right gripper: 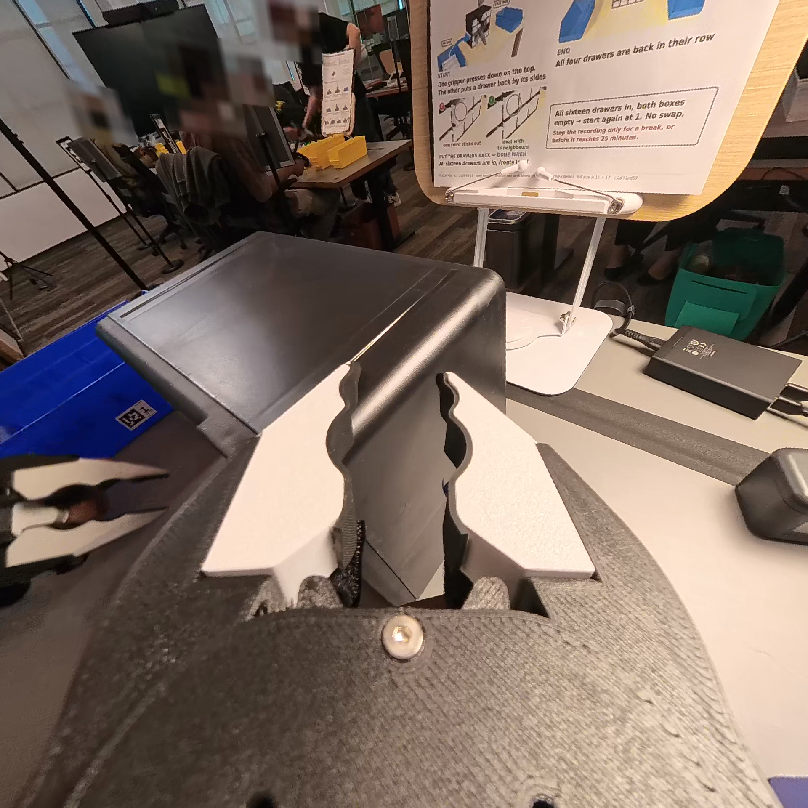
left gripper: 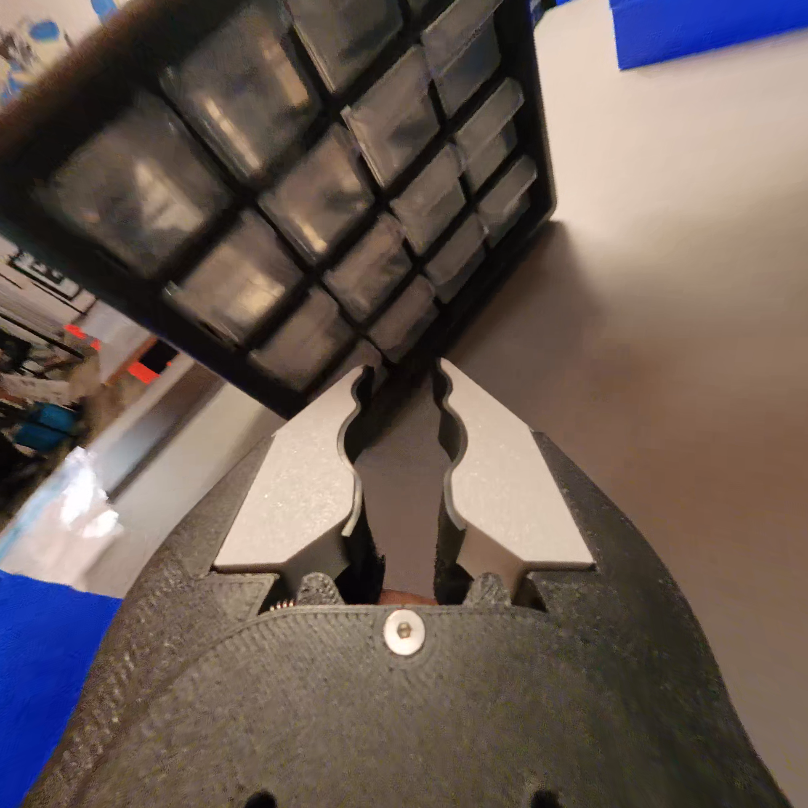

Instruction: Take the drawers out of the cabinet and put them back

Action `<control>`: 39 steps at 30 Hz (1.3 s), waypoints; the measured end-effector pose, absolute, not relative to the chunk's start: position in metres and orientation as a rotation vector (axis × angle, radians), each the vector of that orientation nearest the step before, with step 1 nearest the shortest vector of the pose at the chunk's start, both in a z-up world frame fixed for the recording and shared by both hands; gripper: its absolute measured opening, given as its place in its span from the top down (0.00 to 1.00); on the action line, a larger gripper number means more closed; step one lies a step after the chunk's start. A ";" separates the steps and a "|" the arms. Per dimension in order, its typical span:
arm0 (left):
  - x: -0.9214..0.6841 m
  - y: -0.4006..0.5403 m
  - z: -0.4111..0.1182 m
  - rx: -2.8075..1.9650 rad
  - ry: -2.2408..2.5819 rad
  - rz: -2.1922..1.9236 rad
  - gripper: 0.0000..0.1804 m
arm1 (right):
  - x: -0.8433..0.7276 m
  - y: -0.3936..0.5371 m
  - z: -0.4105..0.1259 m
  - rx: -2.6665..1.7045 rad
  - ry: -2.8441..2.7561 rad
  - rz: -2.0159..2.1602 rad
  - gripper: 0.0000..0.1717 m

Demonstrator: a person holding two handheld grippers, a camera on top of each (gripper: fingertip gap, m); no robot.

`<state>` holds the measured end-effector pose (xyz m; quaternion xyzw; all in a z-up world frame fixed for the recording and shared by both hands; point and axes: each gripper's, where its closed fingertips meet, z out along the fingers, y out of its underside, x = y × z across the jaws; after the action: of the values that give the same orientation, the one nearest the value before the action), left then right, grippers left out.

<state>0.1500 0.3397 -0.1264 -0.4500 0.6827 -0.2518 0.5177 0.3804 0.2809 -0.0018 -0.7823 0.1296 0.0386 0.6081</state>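
The left gripper [left gripper: 402, 371] has its two grey fingers [left gripper: 306, 472] a narrow way apart with nothing between them; the tips sit just in front of the bottom corner of the black cabinet [left gripper: 280, 393], close to the lowest drawer [left gripper: 301, 336] but not gripping it. Through that gap only shadowed table shows. The cabinet fills the upper left of the left wrist view, tilted, its grid of smoky translucent drawers [left gripper: 315, 192] all seated in their slots. It stands on a pale grey table [left gripper: 656, 306], with a blue bin [left gripper: 699, 30] at the far top right corner. The right gripper [right gripper: 398, 376] has its white fingers [right gripper: 288, 481] parted moderately, straddling the rounded top edge of the cabinet [right gripper: 262, 315]; whether the pads press on it cannot be told. From this view the cabinet's flat black top slopes away. Another blue bin [right gripper: 65, 393] sits to its left, and the left gripper [right gripper: 161, 489] shows at the left edge. Beyond stand a white stand holding an instruction sheet [right gripper: 568, 109], and a black power adapter [right gripper: 721, 376] on the table.
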 end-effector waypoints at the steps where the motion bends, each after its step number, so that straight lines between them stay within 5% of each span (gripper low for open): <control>1: 0.144 0.335 -0.134 -1.111 1.614 -0.641 0.84 | 0.381 0.281 -0.002 -1.806 0.300 0.080 0.77; 12: 0.078 0.331 -0.113 -1.182 1.213 -0.825 0.83 | 0.358 0.230 -0.002 -1.675 0.388 -0.042 0.74; 24: 0.048 0.335 -0.095 -1.157 1.066 -0.955 0.83 | 0.267 0.129 -0.116 -1.614 0.481 -0.190 0.74; 39: 0.036 0.320 -0.095 -1.142 1.064 -0.927 0.83 | 0.241 0.098 -0.102 -1.442 0.554 -0.048 0.73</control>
<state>0.0357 0.3196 -0.0945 -0.4959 0.4618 -0.4026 0.6155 0.2406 0.0978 -0.1020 -0.6512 0.2501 -0.0218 0.7162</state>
